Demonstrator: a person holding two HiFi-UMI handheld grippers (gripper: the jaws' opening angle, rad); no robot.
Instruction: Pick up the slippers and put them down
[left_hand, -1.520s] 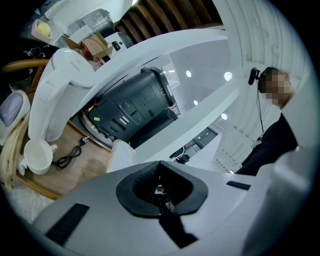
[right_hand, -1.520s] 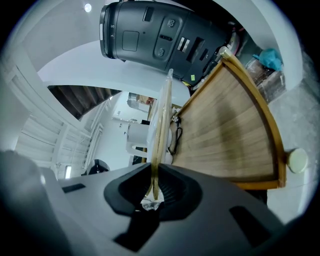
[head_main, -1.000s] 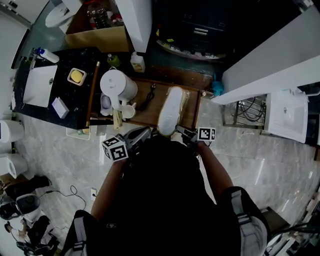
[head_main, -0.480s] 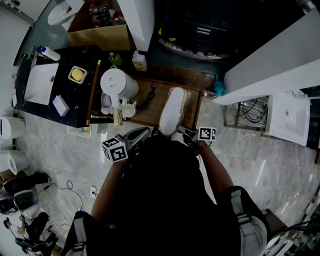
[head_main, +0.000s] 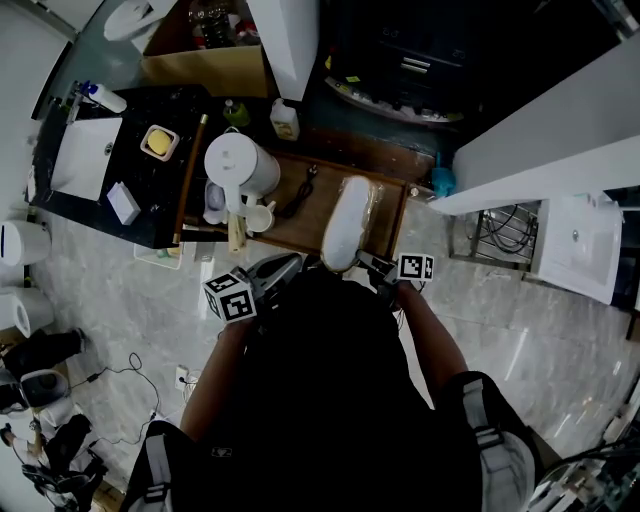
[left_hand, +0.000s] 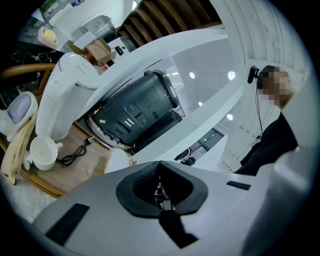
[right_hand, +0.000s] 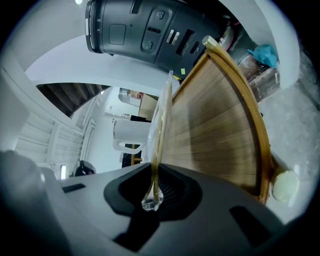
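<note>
A pair of white slippers in a clear plastic wrap (head_main: 347, 222) lies lengthwise on a wooden tray (head_main: 302, 238). My right gripper (head_main: 364, 263) is at the pack's near end, shut on the thin edge of the wrap (right_hand: 159, 131), which runs up from between the jaws of the right gripper (right_hand: 152, 194) beside the tray's wooden surface (right_hand: 215, 130). My left gripper (head_main: 289, 264) hovers at the tray's near edge, left of the pack. Its jaws (left_hand: 161, 189) meet with nothing between them. The pack's white end (left_hand: 116, 161) shows just beyond them.
A white kettle (head_main: 236, 168), a white cup (head_main: 258, 220) and a black cable (head_main: 297, 196) share the tray's left half. A black counter with a white sink (head_main: 82, 160) lies to the left. A dark appliance (left_hand: 135, 110) sits behind the tray.
</note>
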